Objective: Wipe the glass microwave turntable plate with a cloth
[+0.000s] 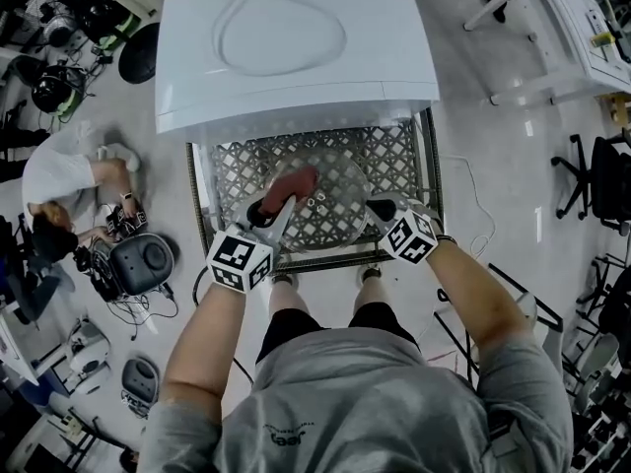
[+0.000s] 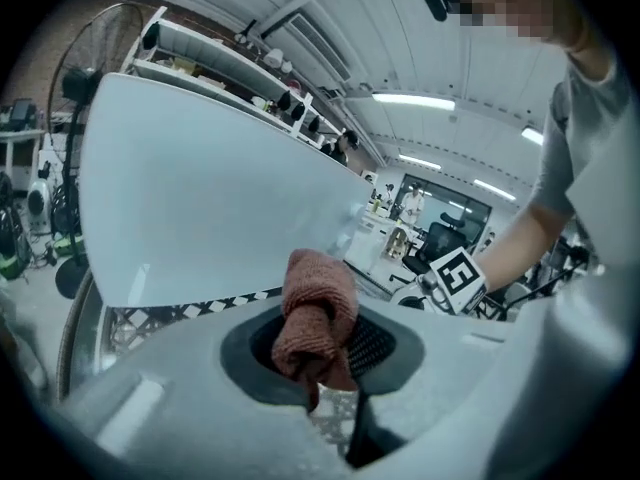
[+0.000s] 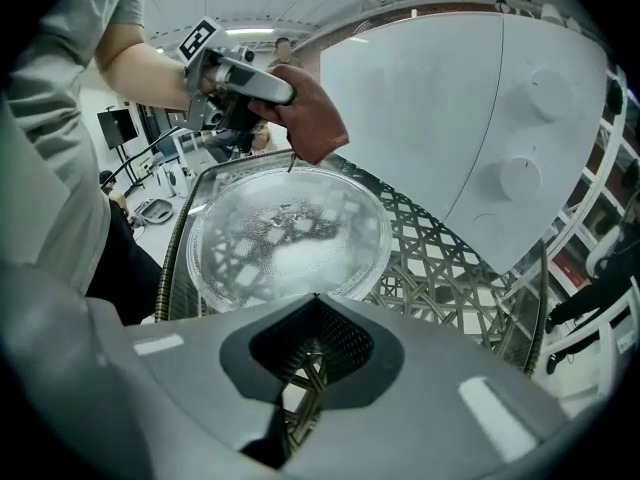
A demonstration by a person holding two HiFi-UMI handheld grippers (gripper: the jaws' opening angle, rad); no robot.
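Plate [image 3: 288,236] fills the right gripper view; left gripper view shows clamped cloth [image 2: 318,318].

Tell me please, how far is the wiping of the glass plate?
Done: the left gripper is shut on the red cloth, held at the far edge of the glass plate. In hand: first contact, which I cannot confirm. Left: the wiping itself; the glass looks speckled all over. The right gripper, jaws together, sits at the near rim.

The white microwave [image 1: 296,47] walls off the far side of the plate [image 1: 340,180]; near side open.
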